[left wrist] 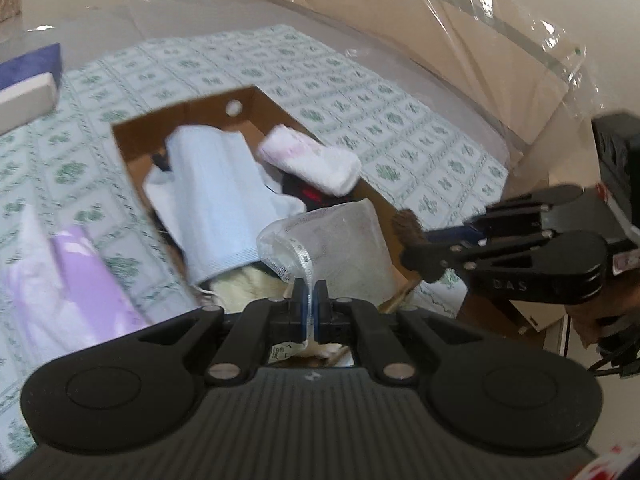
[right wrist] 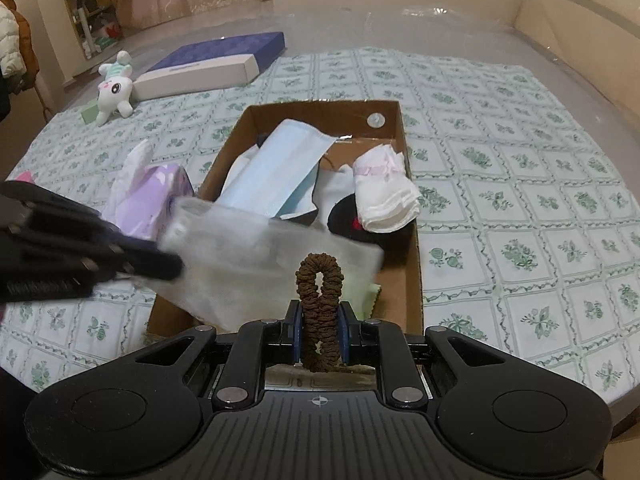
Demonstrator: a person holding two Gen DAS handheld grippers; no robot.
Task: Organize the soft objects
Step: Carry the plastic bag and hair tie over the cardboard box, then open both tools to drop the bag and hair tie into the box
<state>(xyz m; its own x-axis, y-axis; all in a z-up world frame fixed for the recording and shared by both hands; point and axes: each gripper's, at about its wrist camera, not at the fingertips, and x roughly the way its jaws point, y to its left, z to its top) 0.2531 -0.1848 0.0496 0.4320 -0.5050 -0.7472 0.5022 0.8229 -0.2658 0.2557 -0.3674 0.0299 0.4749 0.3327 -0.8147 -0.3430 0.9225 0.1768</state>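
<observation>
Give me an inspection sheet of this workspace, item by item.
Surface: green-patterned white tablecloth under clear plastic.
Job's things: open cardboard box holding a light-blue face mask, folded white-pink cloth and a black item.
Clutter: purple tissue pack, white plush toy, blue flat box.
Grippers: left gripper shut on a white mesh pouch; right gripper shut on a brown scrunchie.
Cables: nothing seen.
Surroundings: curtains, shelf.
</observation>
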